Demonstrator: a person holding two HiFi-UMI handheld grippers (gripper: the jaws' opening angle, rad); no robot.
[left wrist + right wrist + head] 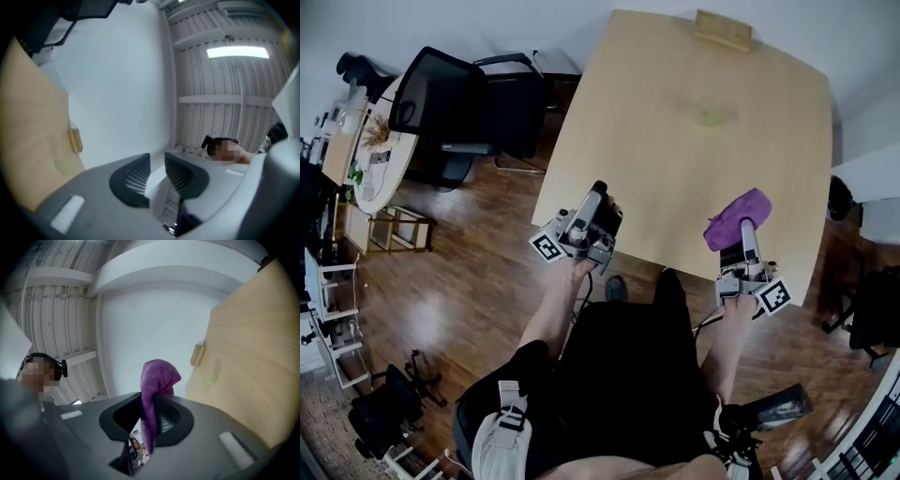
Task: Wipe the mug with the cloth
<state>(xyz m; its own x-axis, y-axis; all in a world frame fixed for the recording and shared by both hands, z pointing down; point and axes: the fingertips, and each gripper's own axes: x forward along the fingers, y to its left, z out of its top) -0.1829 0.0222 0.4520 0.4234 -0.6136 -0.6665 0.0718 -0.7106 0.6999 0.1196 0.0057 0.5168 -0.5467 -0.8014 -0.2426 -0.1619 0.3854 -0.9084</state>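
Big light wooden table (675, 169) takes up most of the head view, sitting on a dark wood floor (469, 281), with a black office chair (450, 103) off its left side. The person stands at the near edge with a gripper in each hand.

The left gripper (605, 202) is over the near-left corner and tipped upward. Its jaws stand a little apart with nothing between them.

The right gripper (748, 234) is over the near-right part of the table, clamped on the purple cloth (738, 217) — a bunch pokes out past the jaw tips and a tail hangs back between them.

Small stuff: a wooden block (723, 28) at the far edge, and a faint greenish smudge (709, 114) just in front of it.
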